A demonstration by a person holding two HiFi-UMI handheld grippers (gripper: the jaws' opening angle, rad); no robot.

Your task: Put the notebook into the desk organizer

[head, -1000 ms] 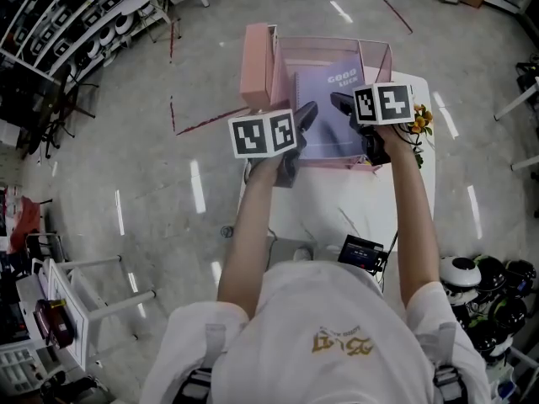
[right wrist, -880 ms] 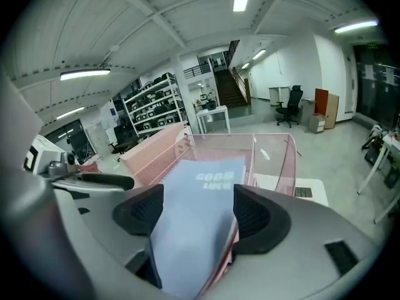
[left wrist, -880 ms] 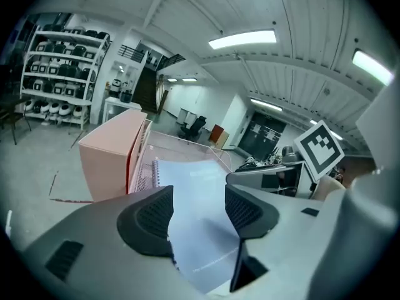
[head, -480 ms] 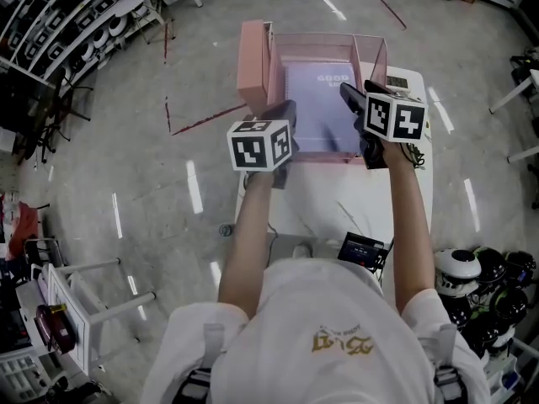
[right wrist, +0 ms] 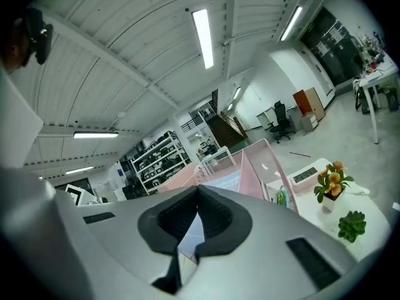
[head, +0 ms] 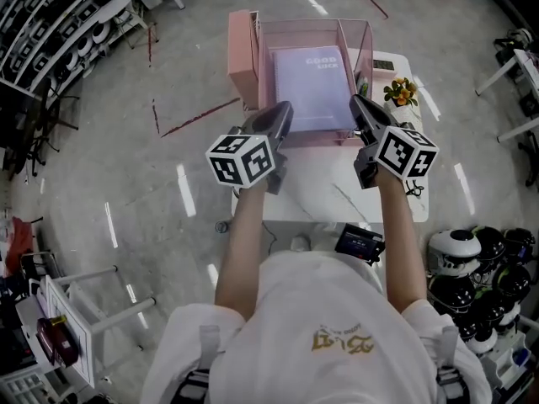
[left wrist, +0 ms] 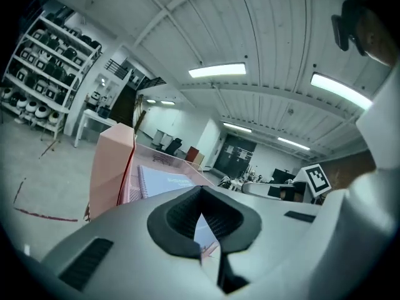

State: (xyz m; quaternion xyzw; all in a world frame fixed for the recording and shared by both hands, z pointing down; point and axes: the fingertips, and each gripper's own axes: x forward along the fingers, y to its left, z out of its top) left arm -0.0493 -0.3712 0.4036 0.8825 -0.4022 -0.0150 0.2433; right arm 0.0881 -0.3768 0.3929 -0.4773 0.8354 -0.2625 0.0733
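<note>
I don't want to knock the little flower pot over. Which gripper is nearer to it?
Right. The right gripper sits just left of the flower pot in the head view; the left gripper is across the pink organizer's front, well away.

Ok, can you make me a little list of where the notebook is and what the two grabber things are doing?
notebook: inside the pink desk organizer, cover facing up
desk organizer: at the far end of the white table
left gripper: jaws just closed, shut, nothing between them
right gripper: jaws just closed, shut, nothing between them
both grippers: at the organizer's near edge, not holding the notebook
flowers: small pot to the organizer's right
task: looks done
</note>
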